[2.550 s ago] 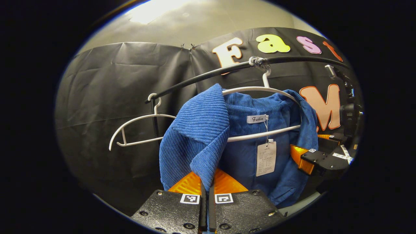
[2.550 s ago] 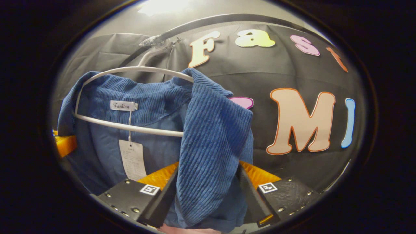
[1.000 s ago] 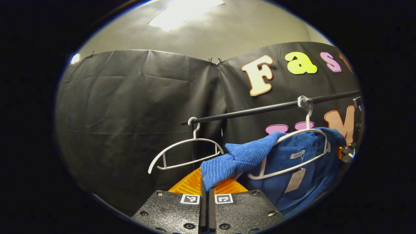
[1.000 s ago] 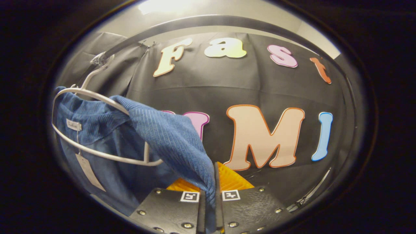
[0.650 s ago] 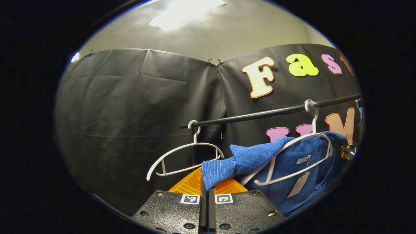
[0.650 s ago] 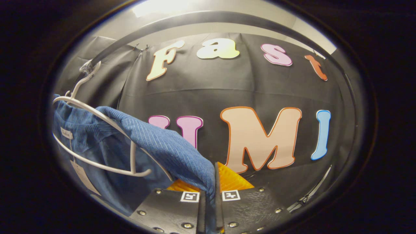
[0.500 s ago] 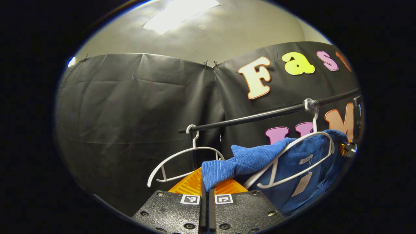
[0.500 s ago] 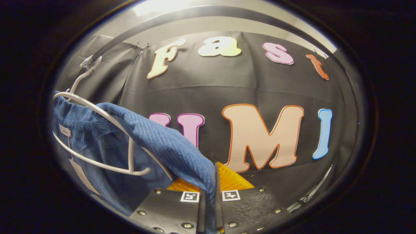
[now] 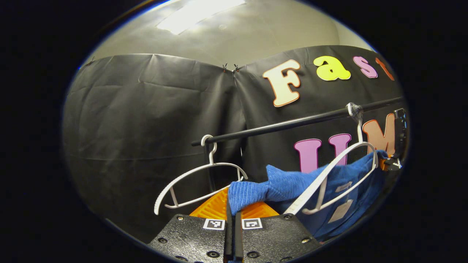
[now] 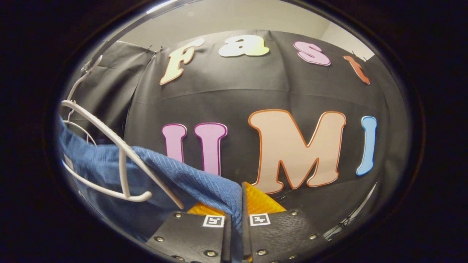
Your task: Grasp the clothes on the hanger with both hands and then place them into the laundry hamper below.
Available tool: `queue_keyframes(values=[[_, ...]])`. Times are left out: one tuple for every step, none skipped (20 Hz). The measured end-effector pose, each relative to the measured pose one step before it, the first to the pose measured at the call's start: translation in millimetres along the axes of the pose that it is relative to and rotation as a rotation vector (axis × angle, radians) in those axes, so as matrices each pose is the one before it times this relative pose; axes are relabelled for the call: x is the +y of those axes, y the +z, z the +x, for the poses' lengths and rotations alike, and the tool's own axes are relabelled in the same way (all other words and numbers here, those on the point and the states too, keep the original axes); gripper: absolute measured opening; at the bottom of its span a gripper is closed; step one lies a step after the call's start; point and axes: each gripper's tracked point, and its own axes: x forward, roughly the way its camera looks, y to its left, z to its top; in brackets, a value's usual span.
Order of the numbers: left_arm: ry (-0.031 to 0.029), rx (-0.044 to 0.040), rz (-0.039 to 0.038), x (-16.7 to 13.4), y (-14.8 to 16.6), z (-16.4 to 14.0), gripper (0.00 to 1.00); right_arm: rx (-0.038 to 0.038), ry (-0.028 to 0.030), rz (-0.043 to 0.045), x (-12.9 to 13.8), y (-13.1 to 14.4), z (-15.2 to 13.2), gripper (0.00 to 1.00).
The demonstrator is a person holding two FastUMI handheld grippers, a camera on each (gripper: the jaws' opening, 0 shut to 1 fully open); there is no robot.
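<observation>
Below the black horizontal clothes rail (image 9: 292, 124), the blue ribbed corduroy garment (image 9: 292, 182) is stretched across the white plastic hanger (image 9: 340, 175) hooked on that rail. The left gripper (image 9: 231, 219) is closed on the garment's one end and the right gripper (image 10: 234, 223) is clamped on the other. A second, bare white hanger (image 9: 197, 182) hangs from the rail's near end, beside the garment.
</observation>
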Motion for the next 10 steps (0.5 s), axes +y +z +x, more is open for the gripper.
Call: queue_keyframes(values=[[-0.00213, 0.01180, -0.00658, -2.02, -5.55, 1.05, 0.02, 0.00983, 0.00121, -0.01132, -1.41, -2.86, 0.07, 0.11], [0.00237, 0.00540, -0.00170, 0.51, -4.58, 0.92, 0.02, 0.00882, -0.00050, -0.01508, -1.03, -1.49, 0.29, 0.11], [0.00253, 0.00561, 0.00018, -0.18, -3.72, 1.25, 0.03, 0.01199, 0.00117, -0.01201, -0.60, -2.77, 1.08, 0.11], [0.00292, 0.00785, -0.00199, 0.34, -5.42, 0.62, 0.02, 0.01125, 0.00339, -0.00529, 0.08, -2.05, 0.36, 0.11], [0.00132, 0.01057, -0.00654, -0.59, -4.36, 0.69, 0.00, 0.01269, 0.00645, -0.00172, 2.26, -4.68, 0.46, 0.11], [0.00293, 0.01068, -0.00719, 0.60, -5.40, -0.17, 0.02, 0.00889, 0.00382, -0.00363, 0.64, -2.68, 0.31, 0.11], [0.00505, 0.01024, -0.00584, 1.53, -5.26, -0.43, 0.05, 0.00584, 0.00182, -0.00895, -1.12, -2.36, 0.63, 0.11], [0.00612, 0.00962, -0.00504, 1.87, -5.86, -1.00, 0.03, 0.00548, 0.00386, -0.00720, 0.24, -1.19, 0.48, 0.11], [0.00810, 0.00808, -0.00329, 1.45, -4.29, -0.42, 0.03, 0.00527, 0.00538, -0.00396, 0.73, -1.78, 0.25, 0.11], [0.00591, 0.00596, -0.00271, 0.92, -5.26, -0.48, 0.00, 0.00717, 0.00511, -0.00068, 1.06, -1.19, -0.30, 0.11]])
